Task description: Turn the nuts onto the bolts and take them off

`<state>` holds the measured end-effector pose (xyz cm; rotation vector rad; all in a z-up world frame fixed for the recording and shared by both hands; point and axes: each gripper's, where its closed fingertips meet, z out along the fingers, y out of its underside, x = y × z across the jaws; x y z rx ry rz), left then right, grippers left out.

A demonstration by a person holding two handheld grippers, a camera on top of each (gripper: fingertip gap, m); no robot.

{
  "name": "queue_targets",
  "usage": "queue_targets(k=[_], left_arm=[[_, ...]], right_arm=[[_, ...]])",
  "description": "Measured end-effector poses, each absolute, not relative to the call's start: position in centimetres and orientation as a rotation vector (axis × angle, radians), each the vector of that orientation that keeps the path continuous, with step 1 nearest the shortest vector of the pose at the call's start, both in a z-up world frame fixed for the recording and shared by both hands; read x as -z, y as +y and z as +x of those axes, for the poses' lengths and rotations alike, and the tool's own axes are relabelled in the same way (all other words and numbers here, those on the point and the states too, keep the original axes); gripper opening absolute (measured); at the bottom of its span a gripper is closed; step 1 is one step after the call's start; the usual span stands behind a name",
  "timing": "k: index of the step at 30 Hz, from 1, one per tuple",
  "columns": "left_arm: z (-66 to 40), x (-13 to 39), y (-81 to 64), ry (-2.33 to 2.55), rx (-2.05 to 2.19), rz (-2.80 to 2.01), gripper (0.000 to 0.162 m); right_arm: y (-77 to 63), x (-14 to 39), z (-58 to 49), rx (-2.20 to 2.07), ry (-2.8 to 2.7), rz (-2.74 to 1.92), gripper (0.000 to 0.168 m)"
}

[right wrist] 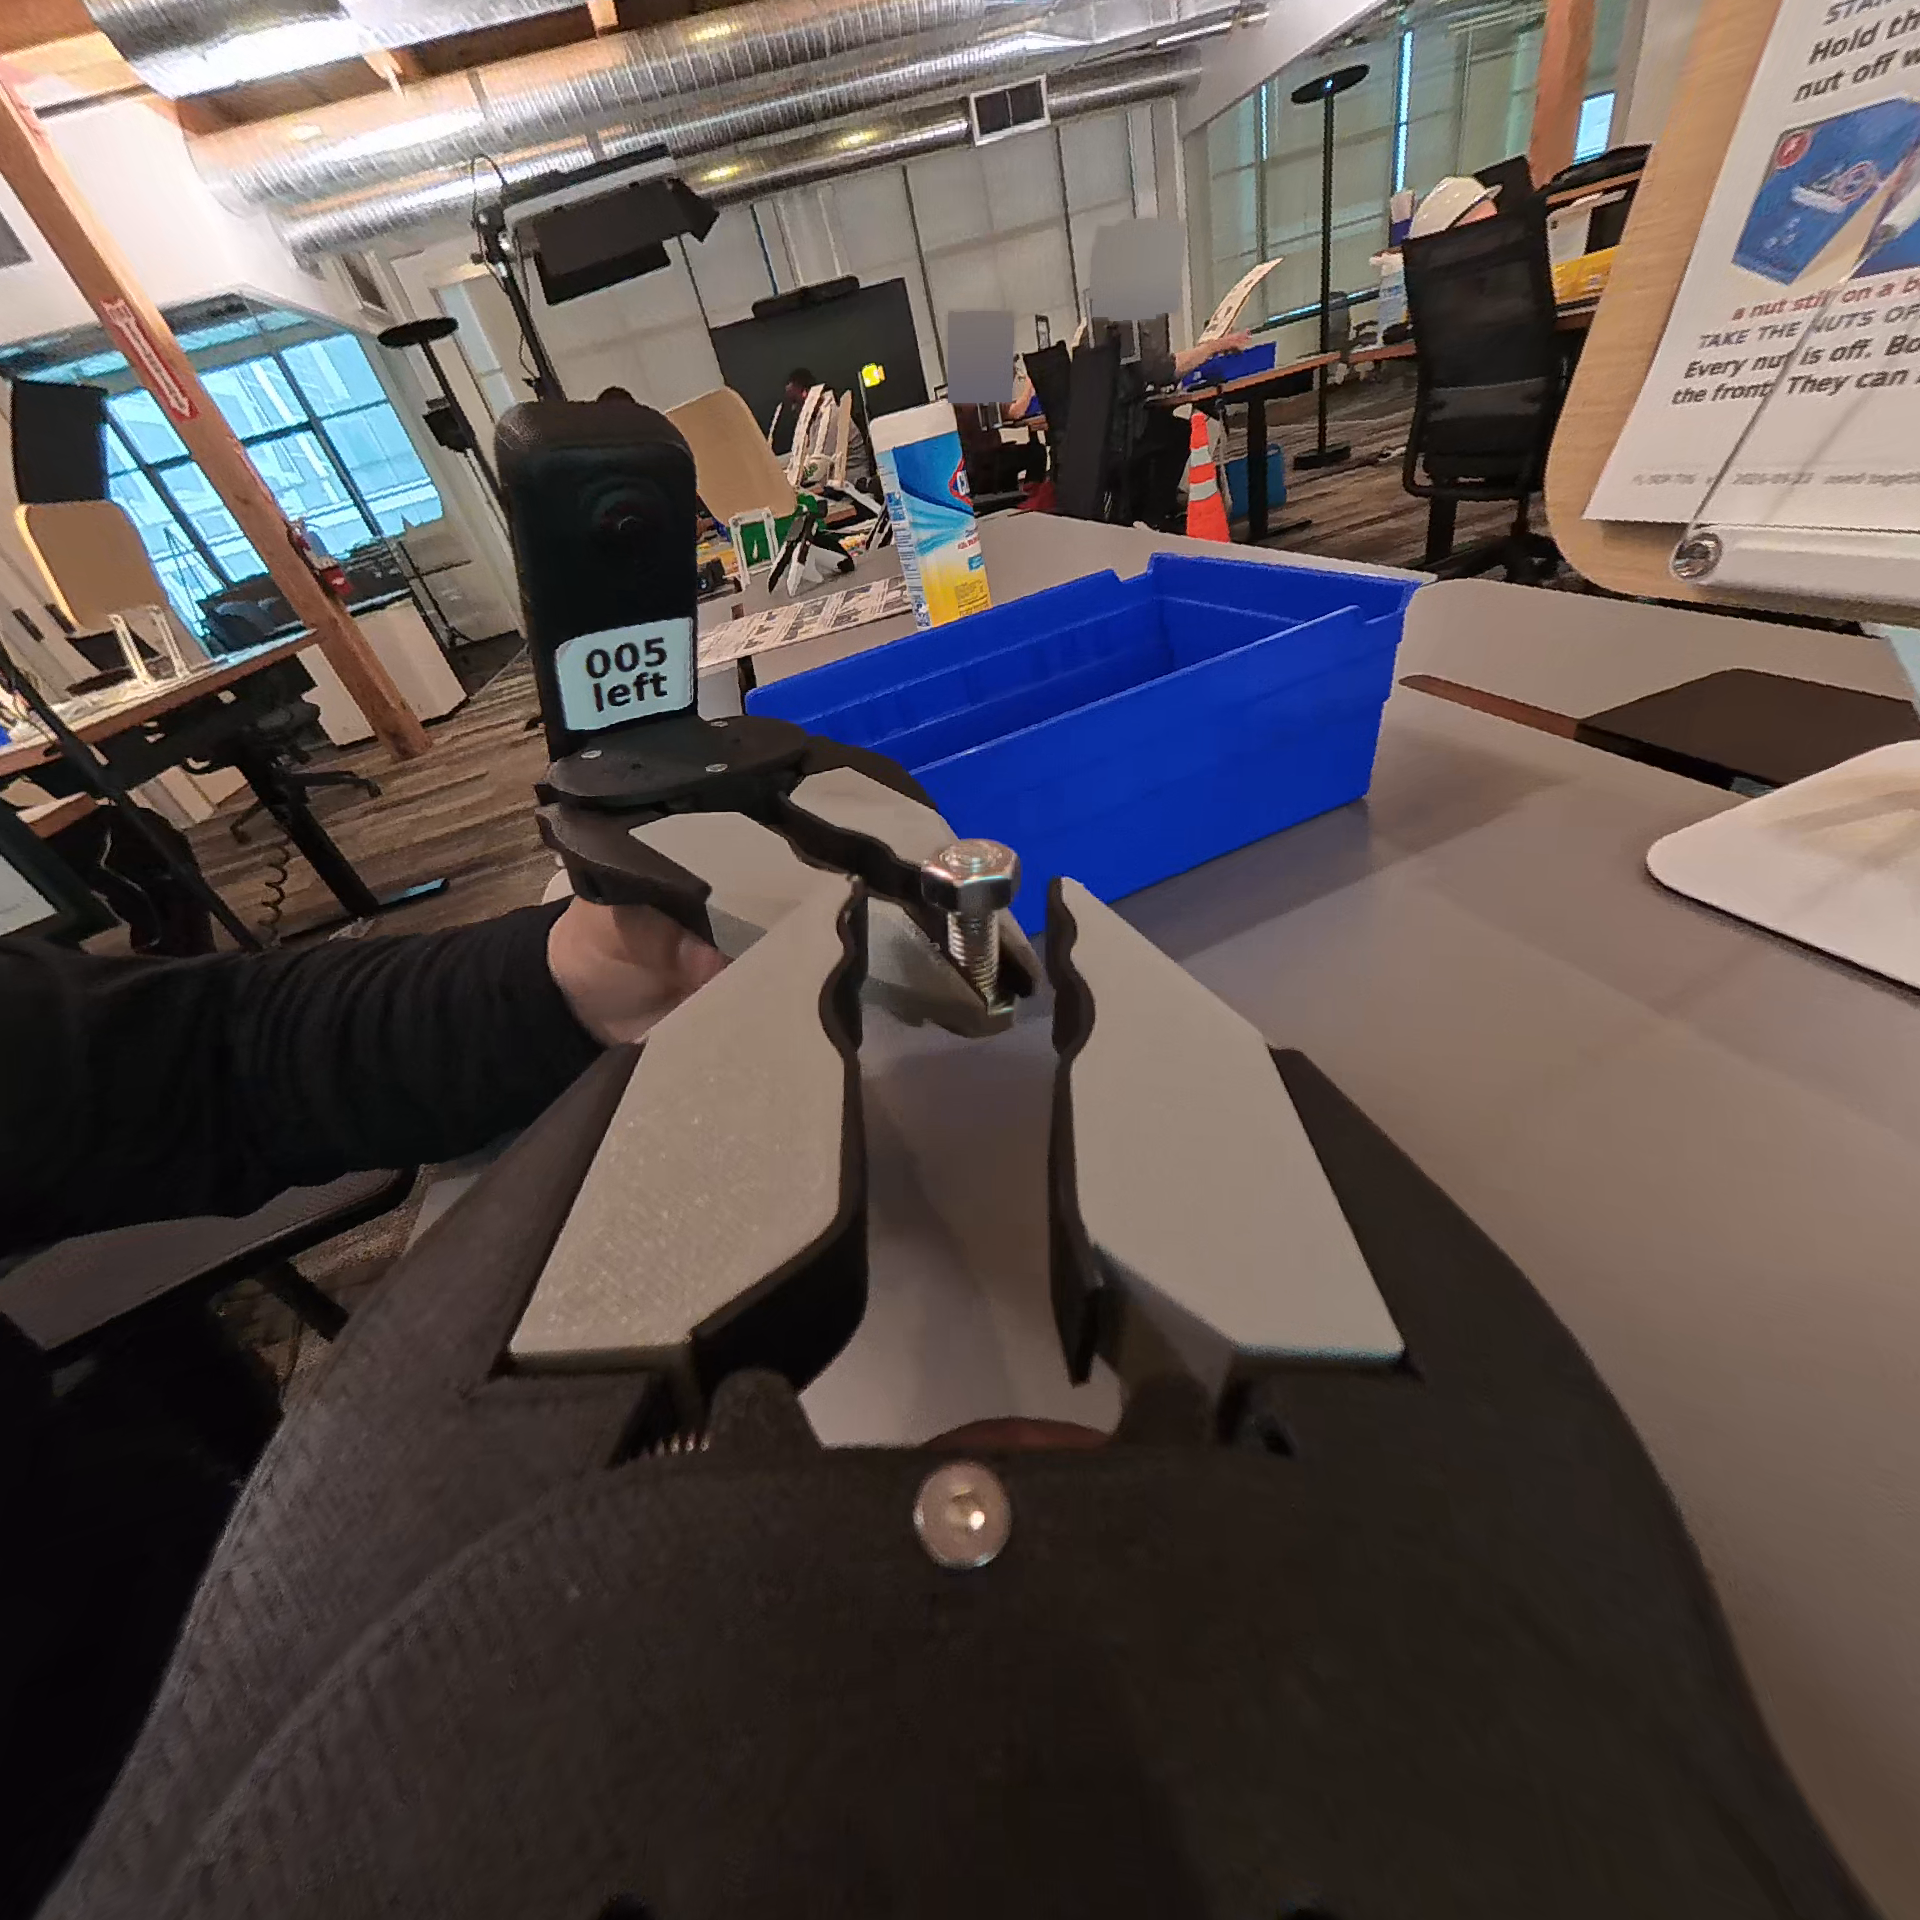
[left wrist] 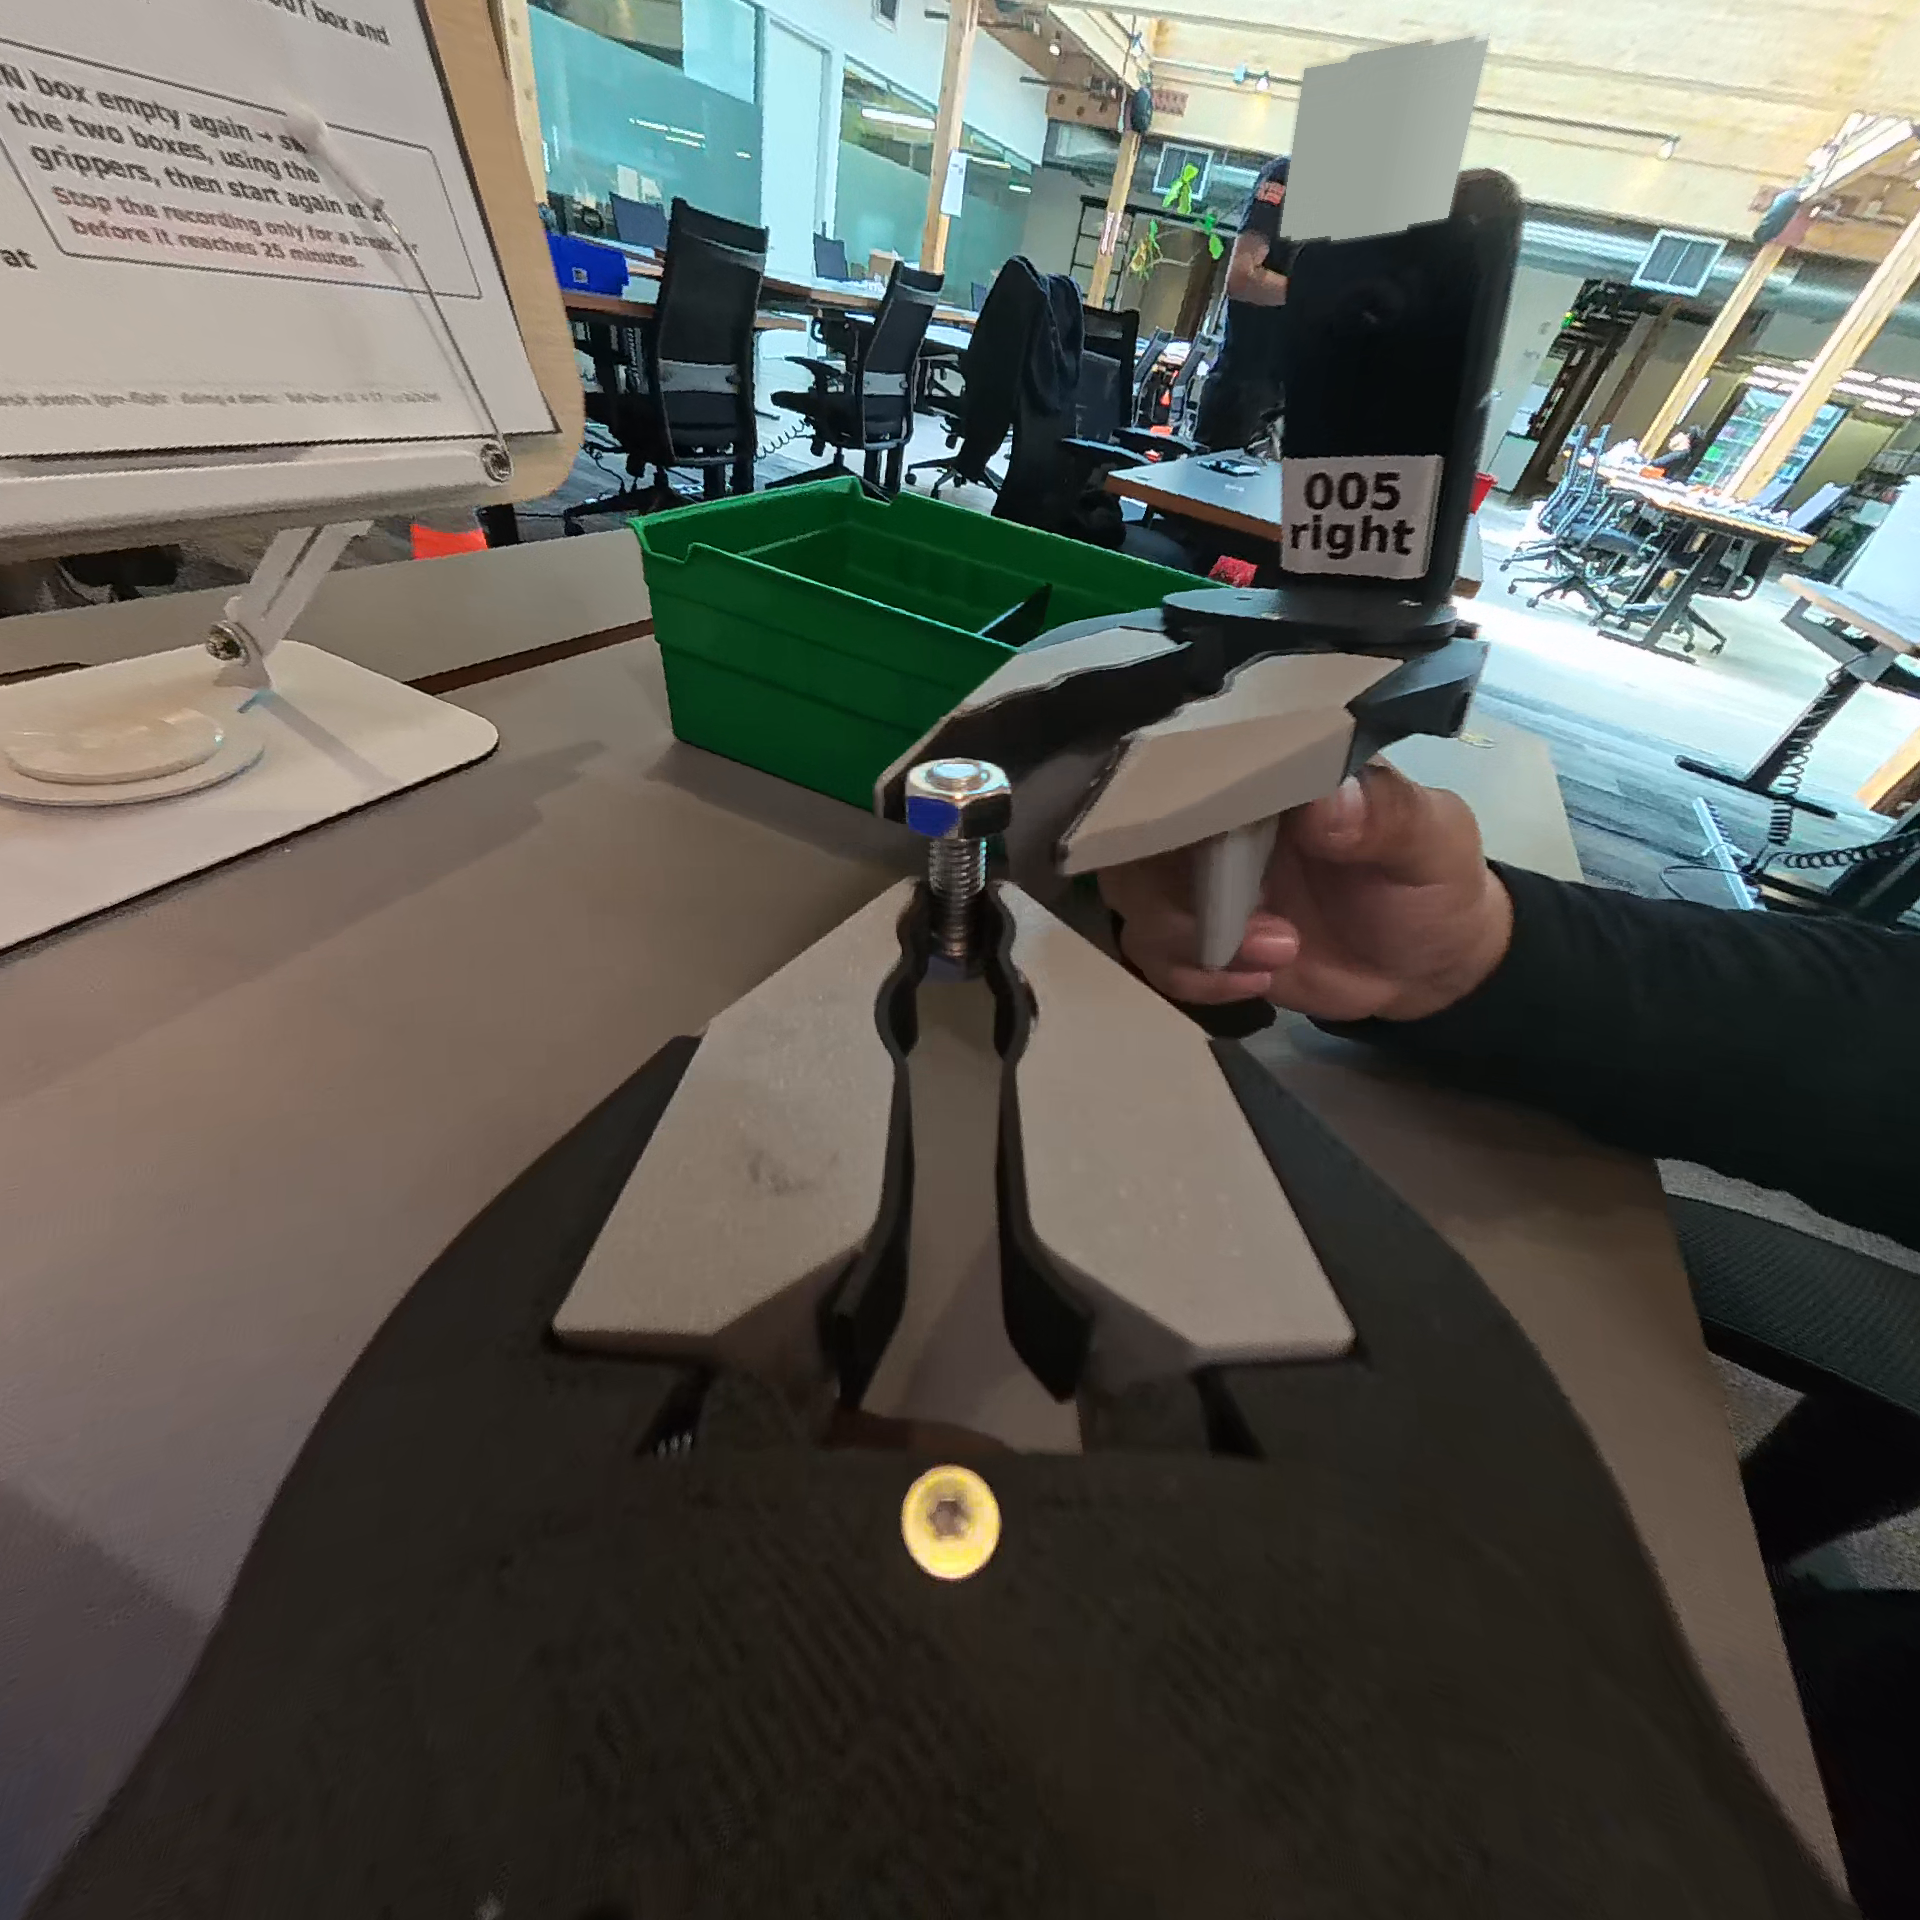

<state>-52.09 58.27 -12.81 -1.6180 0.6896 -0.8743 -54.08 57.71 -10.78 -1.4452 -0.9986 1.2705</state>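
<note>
Left gripper (left wrist: pixel 956 961) is clamped on the lower end of the bolt (left wrist: pixel 951 894), holding it upright above the grey tabletop (left wrist: pixel 312 1039). The nut (left wrist: pixel 958 798) sits at the top of the threads, flush with the bolt tip.

Right gripper (right wrist: pixel 956 956) has its fingers spread with nothing between them. In the right wrist view the bolt (right wrist: pixel 975 945) and nut (right wrist: pixel 971 875) sit just ahead of the gap between its fingertips (right wrist: pixel 842 925), no contact visible.

Left wrist view only:
- blue mark on one face of the nut
- green bin (left wrist: pixel 831 613) on the tabletop behind the bolt, divider inside, contents not visible
- right gripper (left wrist: pixel 971 779) seen side-on, one fingertip just behind the nut; cannot tell if it touches
- hand (left wrist: pixel 1340 904) on the right gripper's handle, finger on the trigger, black sleeve

Right wrist view only:
- blue bin (right wrist: pixel 1143 727) on the tabletop beyond the bolt; its interior looks bare from this angle
- left gripper (right wrist: pixel 987 987) from the side, coming in from the left, bolt foot pinched at its tip
- wipes canister (right wrist: pixel 930 520) on a farther table behind the blue bin
- hand (right wrist: pixel 623 966) behind the left gripper

Both views catch a printed sheet on a white stand (left wrist: pixel 260 707) at the edge of the tabletop.
</note>
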Motion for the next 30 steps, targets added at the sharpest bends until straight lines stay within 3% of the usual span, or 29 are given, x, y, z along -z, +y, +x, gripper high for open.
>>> queue_targets(k=[9,17,21,30], left_arm=[[-50.6,13.2,57.3,0.762,0.859,-1.610,0.006],[-51.9,12.7,58.1,0.699,0.864,-1.611,0.006],[-51.8,12.7,58.1,0.697,0.857,-1.611,0.006],[-50.3,13.2,57.1,0.773,0.842,-1.602,0.006]], right_arm=[[56.3,11.2,-55.9,-1.284,-1.048,-1.439,0.038],[58.0,10.4,-53.9,-1.267,-0.973,-1.445,0.036],[57.4,10.1,-53.9,-1.273,-0.998,-1.412,0.027],[56.4,10.8,-55.6,-1.259,-1.053,-1.421,0.036]])
